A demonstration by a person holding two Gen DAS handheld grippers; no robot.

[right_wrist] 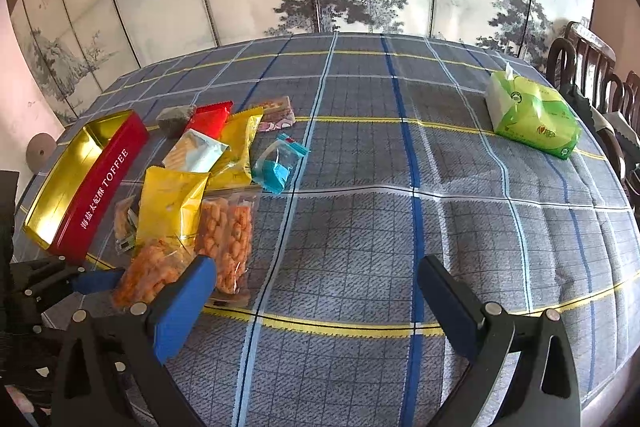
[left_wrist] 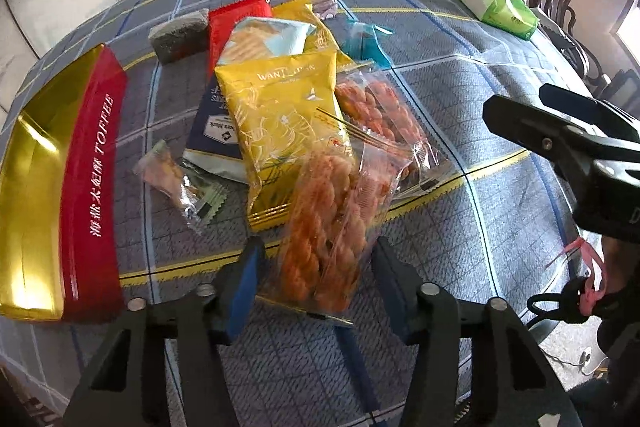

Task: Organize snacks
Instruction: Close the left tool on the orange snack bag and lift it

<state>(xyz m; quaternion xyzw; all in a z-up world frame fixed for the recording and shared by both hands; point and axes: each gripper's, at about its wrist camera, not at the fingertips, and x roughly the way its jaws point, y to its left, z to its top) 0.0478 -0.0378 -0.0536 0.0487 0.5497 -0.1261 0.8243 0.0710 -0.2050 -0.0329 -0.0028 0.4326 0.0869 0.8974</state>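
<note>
My left gripper (left_wrist: 316, 267) straddles the near end of the clear bag of orange twists (left_wrist: 332, 219) on the worktop (left_wrist: 460, 187); I can't tell whether its pads press yet. I judge this bag goes into the open toffee tin (left_wrist: 52, 187) beside the pile, so my right gripper (right_wrist: 316, 291) hangs spread and empty.

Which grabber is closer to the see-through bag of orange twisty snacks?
Left. The left gripper has the clear bag of orange twists between its fingers; the right gripper hovers over bare tablecloth beside it.
</note>
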